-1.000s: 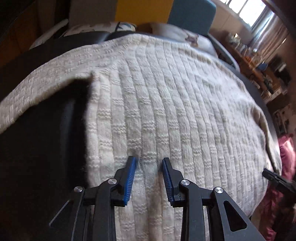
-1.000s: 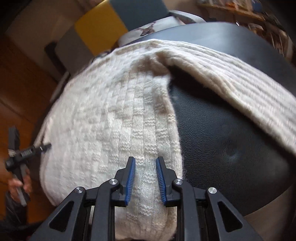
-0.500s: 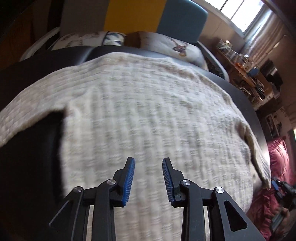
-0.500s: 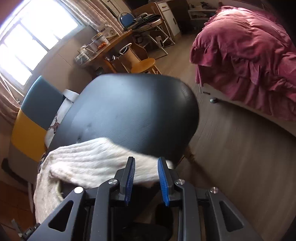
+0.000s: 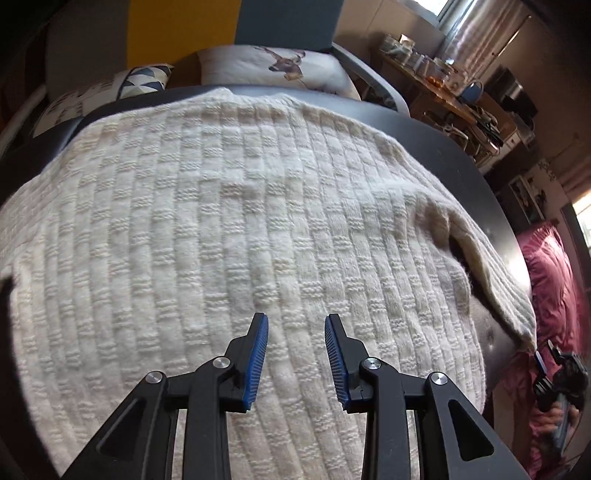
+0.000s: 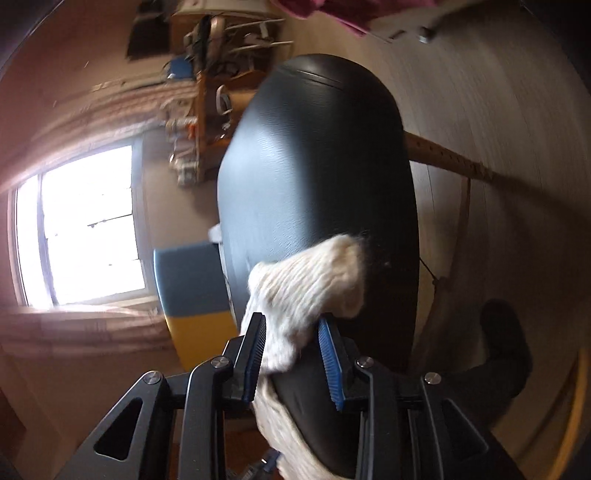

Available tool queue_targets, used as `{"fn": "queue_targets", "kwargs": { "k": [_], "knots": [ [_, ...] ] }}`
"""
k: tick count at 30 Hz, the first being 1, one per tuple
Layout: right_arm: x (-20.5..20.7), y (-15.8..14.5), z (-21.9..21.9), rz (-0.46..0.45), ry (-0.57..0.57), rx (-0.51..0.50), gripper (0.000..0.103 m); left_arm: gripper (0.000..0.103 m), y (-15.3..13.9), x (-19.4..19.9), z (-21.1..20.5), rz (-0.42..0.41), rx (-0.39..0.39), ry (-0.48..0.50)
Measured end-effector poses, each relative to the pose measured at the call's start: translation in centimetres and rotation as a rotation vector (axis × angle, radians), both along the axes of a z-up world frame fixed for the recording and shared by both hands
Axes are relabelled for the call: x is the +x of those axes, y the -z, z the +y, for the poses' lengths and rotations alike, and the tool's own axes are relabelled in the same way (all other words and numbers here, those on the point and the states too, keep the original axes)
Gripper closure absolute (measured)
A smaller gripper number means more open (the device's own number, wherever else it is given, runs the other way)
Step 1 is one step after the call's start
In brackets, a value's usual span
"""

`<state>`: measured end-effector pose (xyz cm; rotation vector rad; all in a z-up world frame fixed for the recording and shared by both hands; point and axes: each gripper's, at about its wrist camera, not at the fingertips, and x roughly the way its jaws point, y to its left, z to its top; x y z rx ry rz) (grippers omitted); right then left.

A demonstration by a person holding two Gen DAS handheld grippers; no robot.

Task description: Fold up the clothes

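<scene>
Your left gripper (image 5: 295, 354) hovers over the cream knit sweater (image 5: 229, 236), jaws apart, with nothing between the blue pads (image 5: 258, 354). The sweater lies spread flat across the black table (image 5: 472, 177), body facing up and covering most of the surface. On the right side of the left wrist view, one sleeve (image 5: 491, 273) runs along the table's edge, with a dark gap between it and the body of the garment. Your right gripper (image 5: 554, 373) appears at the lower right edge of this view, just beyond the sleeve's cuff.

In the right wrist view, your right gripper (image 6: 291, 350) is rolled sideways, so the room appears tilted. Its jaws stand apart, and the ribbed cuff end of the sleeve (image 6: 306, 284) sits between the pads (image 6: 255, 350). The fabric touches the left pad; the right pad shows a gap beside it, so the cuff is framed but not clamped. The sleeve lies over the rim of the table (image 6: 314, 147).

Behind the table, a chair with blue and yellow panels (image 5: 258, 18) holds a cushion printed with a deer (image 5: 280, 66). A pink quilt (image 5: 554, 280) lies to the right of the table. A bright window (image 6: 88, 225) shows in the right wrist view.
</scene>
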<state>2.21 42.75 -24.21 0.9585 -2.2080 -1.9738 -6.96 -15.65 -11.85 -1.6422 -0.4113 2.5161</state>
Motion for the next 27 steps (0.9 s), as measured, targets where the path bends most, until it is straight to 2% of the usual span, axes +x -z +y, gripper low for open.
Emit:
{"fn": "queue_targets", "kwargs": {
  "k": [2, 3, 5, 10, 13, 16, 18, 19, 21, 23, 25, 27],
  "knots": [
    [-0.6, 0.1, -0.3, -0.012, 0.057, 0.04, 0.073, 0.07, 0.1, -0.2, 0.3, -0.008, 0.006, 0.002],
    [-1.3, -0.9, -0.4, -0.013, 0.035, 0.106, 0.076, 0.07, 0.0, -0.1, 0.3, -0.003, 0.005, 0.001],
    [-2.7, -3.0, -0.6, -0.015, -0.009, 0.239, 0.095, 0.07, 0.0, 0.0, 0.3, 0.001, 0.002, -0.001],
    [-6.4, -8.1, -1.1, -0.019, -0.119, 0.571, 0.098, 0.066, 1.6, 0.1, 0.2, -0.031, -0.005, 0.015],
    [-8.5, -11.3, -1.5, -0.016, -0.185, 0.769, 0.098, 0.064, 1.9, 0.4, 0.3, -0.018, -0.013, 0.033],
    [-9.3, -18.7, -3.0, 0.181, -0.191, 0.95, 0.098, 0.062, 1.9, 0.6, 0.3, -0.005, -0.009, 0.041],
    [-8.7, -20.9, -3.8, 0.221, -0.209, 1.044, 0.098, 0.061, 1.9, 0.6, 0.3, -0.003, -0.004, 0.044],
    [-8.5, -20.5, -4.0, 0.204, -0.225, 1.058, 0.098, 0.061, 1.9, 0.6, 0.2, -0.002, -0.002, 0.043],
    [-8.2, -17.9, -4.0, 0.107, -0.271, 1.073, 0.098, 0.057, 1.8, 0.6, 0.3, 0.001, -0.002, 0.044],
    [-8.7, -13.9, -3.5, -0.027, -0.332, 1.067, 0.097, 0.052, 1.8, 0.6, 0.5, 0.005, -0.008, 0.05],
    [-9.3, -10.3, -2.6, -0.128, -0.343, 0.979, 0.094, 0.045, 1.8, 0.6, 1.2, 0.009, -0.027, 0.063],
    [-8.7, -9.2, -1.6, -0.148, -0.313, 0.94, 0.089, 0.039, 1.8, 0.6, 1.9, 0.011, -0.052, 0.078]
  ]
}}
